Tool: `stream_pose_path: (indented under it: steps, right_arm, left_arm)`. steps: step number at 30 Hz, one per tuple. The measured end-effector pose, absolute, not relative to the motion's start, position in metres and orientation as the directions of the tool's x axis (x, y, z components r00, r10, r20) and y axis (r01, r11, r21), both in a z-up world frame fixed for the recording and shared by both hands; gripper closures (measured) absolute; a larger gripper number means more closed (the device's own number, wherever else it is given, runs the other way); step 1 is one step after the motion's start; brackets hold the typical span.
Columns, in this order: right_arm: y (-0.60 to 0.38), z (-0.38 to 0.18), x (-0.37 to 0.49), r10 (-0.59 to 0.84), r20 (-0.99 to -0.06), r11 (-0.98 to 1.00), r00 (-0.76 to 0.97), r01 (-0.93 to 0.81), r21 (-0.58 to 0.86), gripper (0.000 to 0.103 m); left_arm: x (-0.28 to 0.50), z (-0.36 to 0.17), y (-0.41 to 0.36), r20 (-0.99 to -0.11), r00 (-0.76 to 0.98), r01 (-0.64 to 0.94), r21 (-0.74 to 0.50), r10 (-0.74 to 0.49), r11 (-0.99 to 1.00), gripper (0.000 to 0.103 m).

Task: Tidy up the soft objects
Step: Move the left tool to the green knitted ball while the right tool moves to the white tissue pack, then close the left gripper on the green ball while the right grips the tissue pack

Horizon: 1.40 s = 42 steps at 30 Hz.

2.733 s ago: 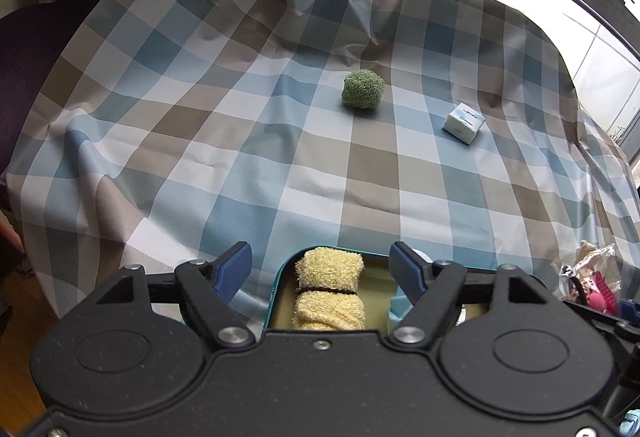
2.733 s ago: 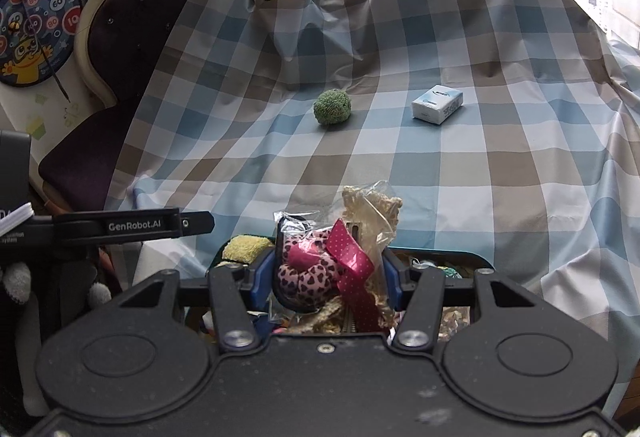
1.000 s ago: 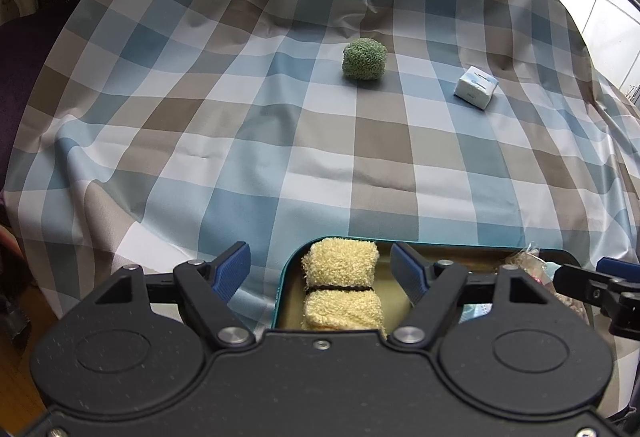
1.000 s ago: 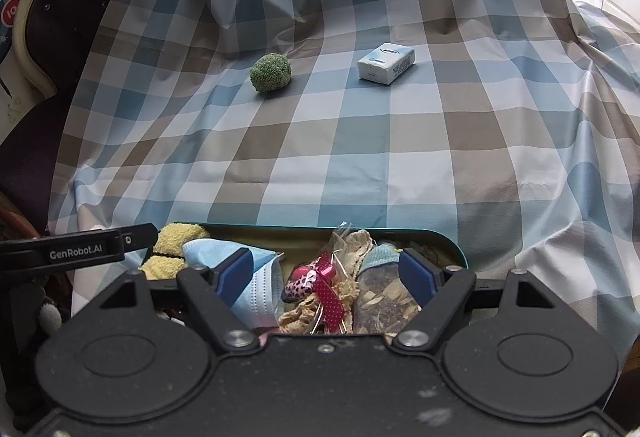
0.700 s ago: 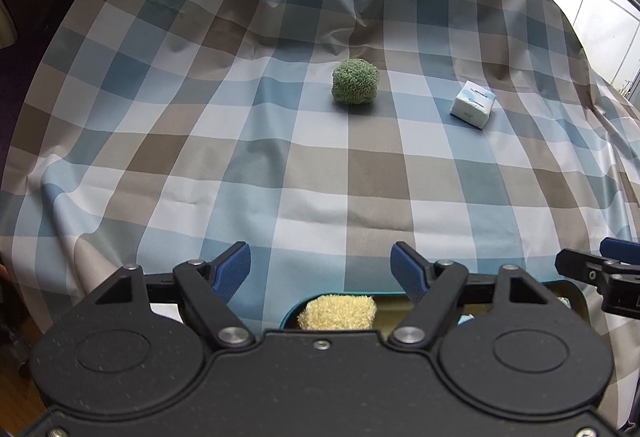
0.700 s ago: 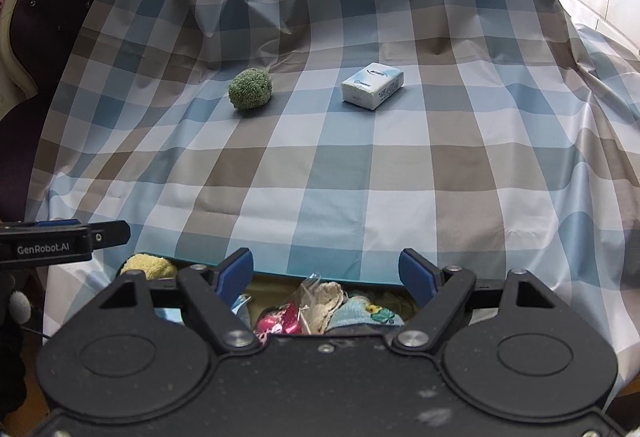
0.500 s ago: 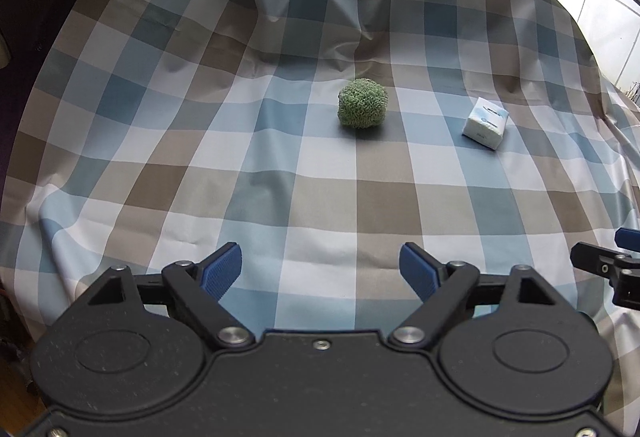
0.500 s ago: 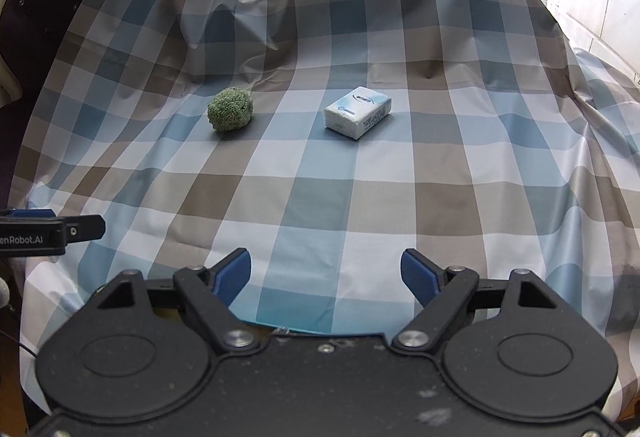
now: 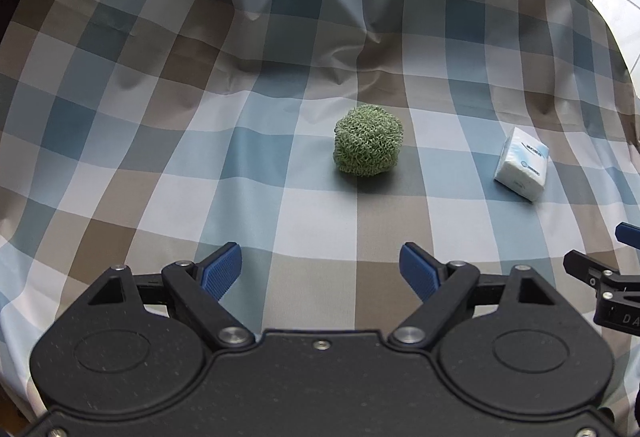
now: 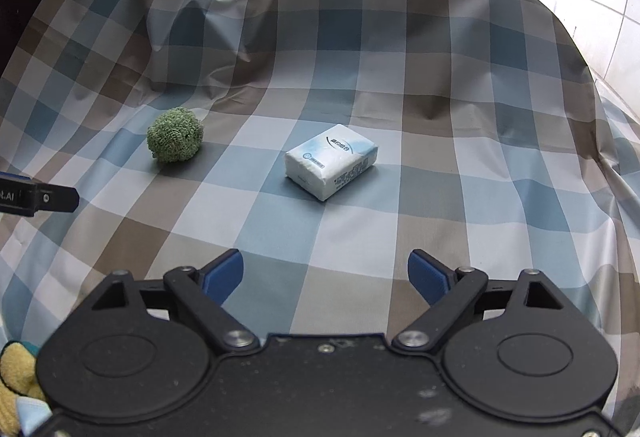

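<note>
Both claws stand released with nothing between the blue pads. The left claw (image 9: 320, 269) hangs over the checked cloth (image 9: 160, 141) that covers the table, and its jaws have been opening within the last second. Straight ahead of it, at twelve o'clock and well apart from the pads, sits the green ball (image 9: 368, 145), a round tangle of looped mesh that looks like a scourer.

I judge the ball very light and springy. It should squash under the pads and push back, so it needs a firm close across its middle, one pad at nine o'clock and one at three. The loops are rough, so slipping seems unlikely, but a pad edge could snag in them on release. A shallow nip at the top may only pull up a few loops.

At two o'clock from the ball in the left view lies the tissue pack (image 10: 331, 161), white and blue in a glossy wrapper.

The right claw (image 10: 325, 275) faces that pack at about twelve o'clock, still well short of it, and its jaws have just been opening wider. The pack lies flat and skewed on the cloth. I judge it light and soft, with a slick film that can slide. The short width across its long sides is the best hold, taken low and near the middle, after rolling the claw to match the skew. Pinching a corner would likely just crumple the wrapper.
</note>
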State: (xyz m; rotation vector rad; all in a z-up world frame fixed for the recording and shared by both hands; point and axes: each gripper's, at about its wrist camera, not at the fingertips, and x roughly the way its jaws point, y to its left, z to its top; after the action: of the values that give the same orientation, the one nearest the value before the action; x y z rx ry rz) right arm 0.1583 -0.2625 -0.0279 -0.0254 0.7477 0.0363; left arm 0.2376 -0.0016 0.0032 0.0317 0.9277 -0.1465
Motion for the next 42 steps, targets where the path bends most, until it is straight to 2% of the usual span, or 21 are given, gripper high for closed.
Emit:
stream_pose_path:
  steps: [7, 11, 19, 24, 26, 30, 42]
  right_arm:
    - [-0.255, -0.058, 0.207, 0.041, -0.641, 0.995, 0.767, -0.09, -0.044, 0.01]
    - [-0.249, -0.069, 0.23, 0.027, -0.596, 0.992, 0.803, -0.097, -0.085, 0.0]
    - [-0.25, -0.077, 0.273, 0.026, -0.583, 0.994, 0.812, -0.085, -0.074, 0.0]
    - [-0.255, -0.085, 0.291, 0.067, -0.627, 0.996, 0.776, -0.092, -0.007, 0.0]
    - [-0.255, -0.086, 0.29, 0.066, -0.623, 0.996, 0.779, -0.091, -0.009, 0.0]
    - [-0.253, -0.087, 0.289, 0.06, -0.619, 0.996, 0.783, -0.088, -0.015, 0.0]
    - [-0.251, -0.088, 0.29, 0.049, -0.623, 0.996, 0.781, -0.081, -0.022, 0.0]
  left_arm:
    - [0.279, -0.018, -0.014, -0.78, 0.615, 0.146, -0.031, -0.115, 0.989, 0.021]
    - [0.299, -0.031, -0.018, -0.779, 0.613, 0.158, -0.044, -0.133, 0.986, 0.02]
    - [0.324, -0.05, -0.022, -0.755, 0.639, 0.169, -0.05, -0.148, 0.984, 0.018]
    - [0.332, -0.058, -0.023, -0.734, 0.662, 0.158, -0.061, -0.151, 0.986, 0.005]
    - [0.336, -0.063, -0.024, -0.728, 0.668, 0.16, -0.061, -0.153, 0.985, 0.003]
    - [0.335, -0.068, -0.034, -0.701, 0.704, 0.179, 0.017, -0.116, 0.984, 0.003]
    - [0.332, -0.071, -0.037, -0.674, 0.73, 0.178, 0.025, -0.115, 0.984, 0.002]
